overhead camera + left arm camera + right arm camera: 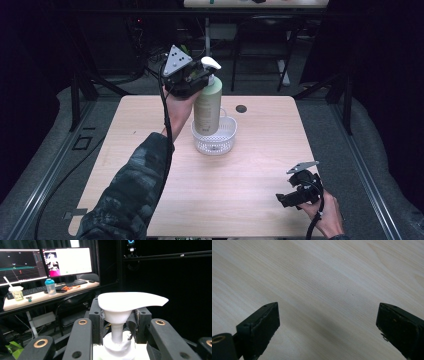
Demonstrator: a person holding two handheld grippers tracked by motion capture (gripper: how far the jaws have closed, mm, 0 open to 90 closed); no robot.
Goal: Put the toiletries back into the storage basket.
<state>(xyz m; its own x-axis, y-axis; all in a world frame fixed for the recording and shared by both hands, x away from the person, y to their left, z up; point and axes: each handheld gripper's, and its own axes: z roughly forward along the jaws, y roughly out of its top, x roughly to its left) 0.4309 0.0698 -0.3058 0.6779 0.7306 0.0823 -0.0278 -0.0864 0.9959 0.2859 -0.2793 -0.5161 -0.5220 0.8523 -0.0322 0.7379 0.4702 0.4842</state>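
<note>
Pale wood of the tabletop (250, 190) is met first, where the right hand-held gripper (287, 199) is held idle near the near right corner, jaws spread wide over bare wood. Farther off, toward the middle of the far edge, the left hand-held gripper (202, 77) is clamped on the neck of the green pump bottle (208, 107). The bottle is kept upright, long axis vertical, its base inside the clear basket (227, 137) directly beneath.

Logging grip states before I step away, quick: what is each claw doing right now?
Left claw: closed on the neck of the pump bottle, which stands in the clear basket.
Right claw: open, holding nothing, above the wooden table.
</note>
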